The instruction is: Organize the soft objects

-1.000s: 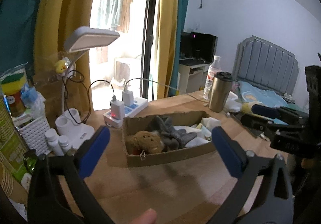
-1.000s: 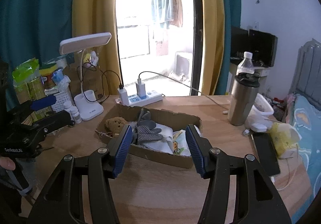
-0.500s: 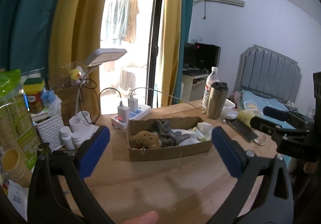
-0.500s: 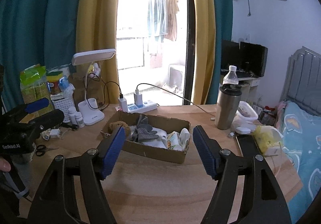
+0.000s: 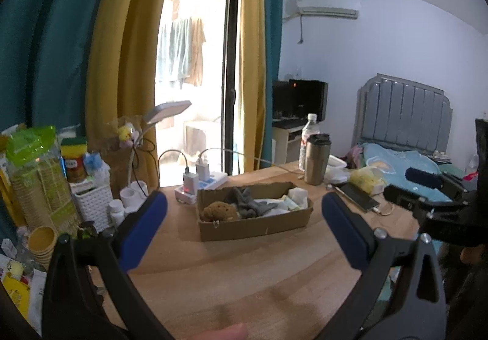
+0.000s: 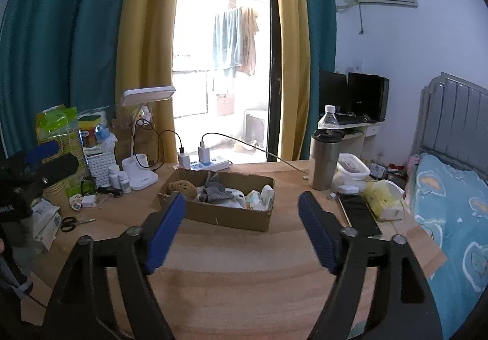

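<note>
Two grippers hang over the near part of the wooden table (image 6: 244, 285), both with blue pads spread wide and nothing between them: the left gripper (image 5: 244, 233) and the right gripper (image 6: 242, 231). One cardboard box (image 5: 256, 225) sits toward the table's far edge, and in it lie one brown plush toy (image 5: 218, 212) at its left end, one grey glove (image 5: 250, 205) beside that, and white and pale packets at its right end. Only the right wrist view shows the black scissors (image 6: 71, 222) near the table's left edge and two white pill bottles (image 6: 120, 180) beside the base of the white desk lamp (image 6: 141, 138). Only the left wrist view shows a stack of yellow paper cups (image 5: 42, 245) at the left edge. Behind the box, one white power strip (image 6: 210, 163) carries two chargers. To its right stand one steel tumbler (image 6: 323, 160) and one clear water bottle (image 6: 328, 117), then one black phone (image 6: 360, 215) lying flat near the right edge beside a yellow bag (image 6: 384, 195). Nothing lies between either gripper and the box.
</note>
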A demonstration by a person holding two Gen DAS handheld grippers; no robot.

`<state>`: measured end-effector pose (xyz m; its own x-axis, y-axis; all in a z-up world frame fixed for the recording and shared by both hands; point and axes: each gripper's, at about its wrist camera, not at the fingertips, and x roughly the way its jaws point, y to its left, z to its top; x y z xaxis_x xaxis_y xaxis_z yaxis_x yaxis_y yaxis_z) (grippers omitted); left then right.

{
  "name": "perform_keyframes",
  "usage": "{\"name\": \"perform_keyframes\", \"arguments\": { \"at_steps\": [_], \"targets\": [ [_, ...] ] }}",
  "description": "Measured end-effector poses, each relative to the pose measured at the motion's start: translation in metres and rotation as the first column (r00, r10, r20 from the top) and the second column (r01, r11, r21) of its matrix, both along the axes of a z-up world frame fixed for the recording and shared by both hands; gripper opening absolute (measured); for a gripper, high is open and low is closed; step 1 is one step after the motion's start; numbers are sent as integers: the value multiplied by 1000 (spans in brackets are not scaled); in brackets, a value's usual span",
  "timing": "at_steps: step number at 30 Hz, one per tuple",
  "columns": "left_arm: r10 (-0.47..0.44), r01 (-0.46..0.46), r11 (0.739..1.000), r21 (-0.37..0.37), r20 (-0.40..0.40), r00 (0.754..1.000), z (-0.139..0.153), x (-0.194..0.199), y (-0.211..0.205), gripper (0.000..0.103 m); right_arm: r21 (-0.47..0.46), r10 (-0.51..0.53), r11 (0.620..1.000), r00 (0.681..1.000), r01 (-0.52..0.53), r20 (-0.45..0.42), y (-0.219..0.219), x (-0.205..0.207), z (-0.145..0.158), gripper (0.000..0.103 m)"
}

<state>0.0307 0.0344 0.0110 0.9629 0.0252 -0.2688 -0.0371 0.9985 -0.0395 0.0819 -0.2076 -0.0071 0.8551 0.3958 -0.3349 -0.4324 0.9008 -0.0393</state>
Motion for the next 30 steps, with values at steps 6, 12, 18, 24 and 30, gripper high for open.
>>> {"name": "perform_keyframes", "arguments": {
  "at_steps": [6, 12, 18, 24, 30],
  "targets": [
    [-22, 22, 1000, 1, 38, 999, 11, -21, -10, 102, 14, -16, 1000, 999, 15, 46, -10, -19, 10, 84],
    [-36, 36, 999, 0, 48, 998, 18, -26, -18, 102, 19, -30, 999, 997, 28, 68, -16, -26, 17, 84],
    [-53, 53, 999, 9, 48, 997, 20, -26, -24, 102, 25, -41, 999, 996, 39, 76, -20, -29, 20, 84],
    [-54, 54, 999, 9, 47, 997, 20, -26, -25, 102, 34, -48, 998, 995, 45, 84, -22, -31, 22, 84],
    [-55, 55, 998, 6, 43, 998, 20, -24, -26, 102, 34, -49, 998, 995, 46, 86, -22, -31, 22, 84]
  ]
}}
